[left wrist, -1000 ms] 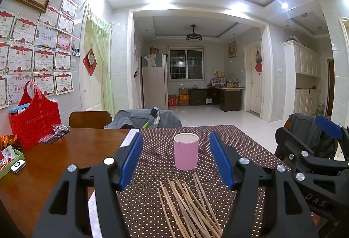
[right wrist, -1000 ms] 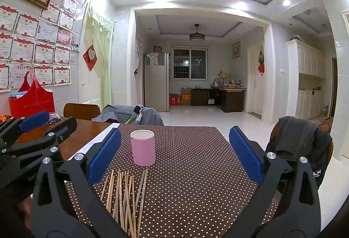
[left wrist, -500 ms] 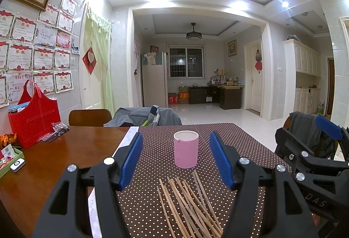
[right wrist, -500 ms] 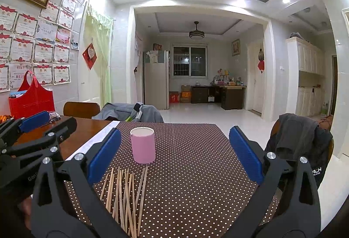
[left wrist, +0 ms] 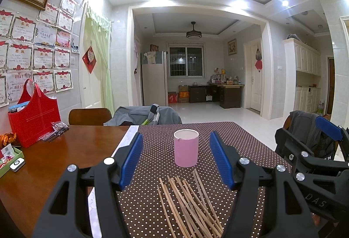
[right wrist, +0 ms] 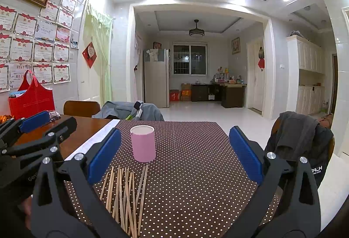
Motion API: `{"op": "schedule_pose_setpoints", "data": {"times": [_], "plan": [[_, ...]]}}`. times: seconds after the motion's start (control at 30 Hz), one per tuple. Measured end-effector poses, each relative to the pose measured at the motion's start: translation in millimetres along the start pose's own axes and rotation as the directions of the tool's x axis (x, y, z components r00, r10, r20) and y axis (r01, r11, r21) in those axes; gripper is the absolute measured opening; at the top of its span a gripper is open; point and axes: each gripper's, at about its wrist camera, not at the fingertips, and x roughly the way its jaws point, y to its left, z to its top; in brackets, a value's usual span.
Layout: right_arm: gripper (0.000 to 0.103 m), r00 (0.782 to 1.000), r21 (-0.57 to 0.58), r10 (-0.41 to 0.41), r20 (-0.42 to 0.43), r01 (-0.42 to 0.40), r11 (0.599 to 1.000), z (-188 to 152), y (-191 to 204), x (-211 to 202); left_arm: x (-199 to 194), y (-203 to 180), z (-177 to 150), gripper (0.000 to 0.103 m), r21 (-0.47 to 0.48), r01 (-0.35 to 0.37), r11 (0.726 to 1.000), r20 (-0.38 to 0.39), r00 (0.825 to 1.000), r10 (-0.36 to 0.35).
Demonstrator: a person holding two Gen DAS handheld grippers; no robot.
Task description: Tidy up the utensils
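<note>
Nothing moved, chopsticks (left wrist: 192, 203) before cup (left wrist: 186, 148)

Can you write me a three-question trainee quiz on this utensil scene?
1. True or false: the chopsticks already stand inside the pink cup.
2. Which is nearer the cameras, the cup or the chopsticks?
A. the cup
B. the chopsticks
3. Fill in: the jaws of the left gripper and of the right gripper both stand ____, with nothing between them.

Key: 1 false, they lie loose on the dotted tablecloth; 2 B; 3 open.
</note>
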Motion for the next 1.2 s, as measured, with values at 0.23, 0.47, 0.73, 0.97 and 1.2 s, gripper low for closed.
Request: {"op": "schedule_pose_setpoints", "data": {"times": [0.23,0.47,0.73,0.97,1.2], "plan": [[0.097,1.000,0.024,-0.005,-0.026,0.005,1.000,-2.8,1.8,4.0,1.7,-0.8,-1.4,0.063,0.008,0.002,1.000,-0.003,1.000,-0.002],[0.097,0.999,0.029,0.000,-0.035,0.001,1.000,-1.6,2.3,4.5,4.6,-0.5,-2.4,0.063,0.010,0.001,1.000,-0.007,1.000,-0.001],[0.097,0.991,0.052,0.075,-0.108,-0.069,0.996,-6.3,2.0,24.2,20.8,3.1,-4.9,0.063,0.036,-0.018,0.999,-0.060,0.998,0.020],[0.097,0.948,0.105,0.140,-0.285,-0.115,0.988,-23.8,-1.4,72.2,75.0,25.9,-22.1,0.063,-0.002,0.000,1.000,-0.321,0.947,-0.001],[0.097,0.857,0.124,0.200,-0.475,-0.159,0.979,-45.5,-4.1,122.3,143.2,74.5,-64.3,0.063,-0.160,-0.014,0.987,-0.638,0.764,-0.093]]}}
